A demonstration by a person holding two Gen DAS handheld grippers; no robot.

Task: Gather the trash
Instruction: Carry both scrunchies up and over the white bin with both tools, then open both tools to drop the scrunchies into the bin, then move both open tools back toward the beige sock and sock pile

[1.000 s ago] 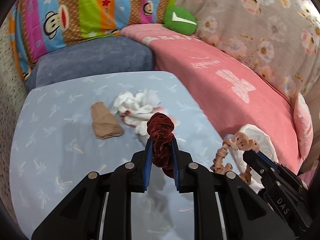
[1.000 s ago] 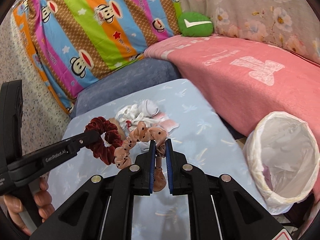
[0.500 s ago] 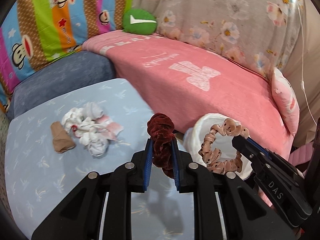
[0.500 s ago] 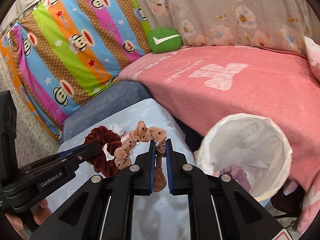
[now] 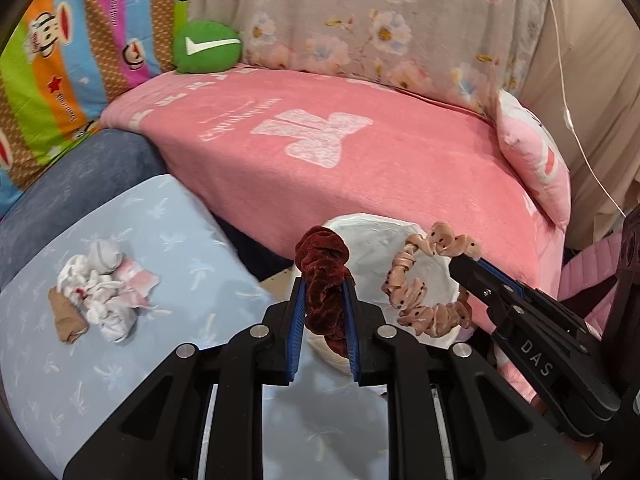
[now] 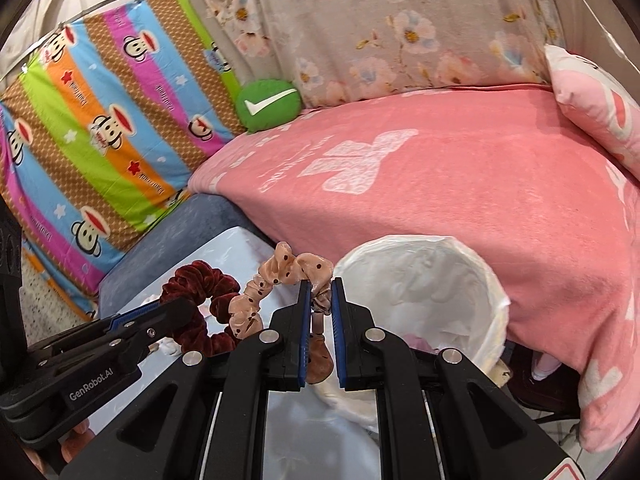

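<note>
Presently my left fingers pinch the soft, light maroon velvet scrunchie mid-band, my right fingers the limp dotted peach scrunchie likewise.

Both claws clamped, side by side

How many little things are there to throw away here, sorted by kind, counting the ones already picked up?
Scrunchies: 2, the dark red scrunchie in the left gripper and the peach dotted scrunchie in the right gripper
Crumpled white tissue piles: 1
Brown scraps: 1
Total: 4
</note>
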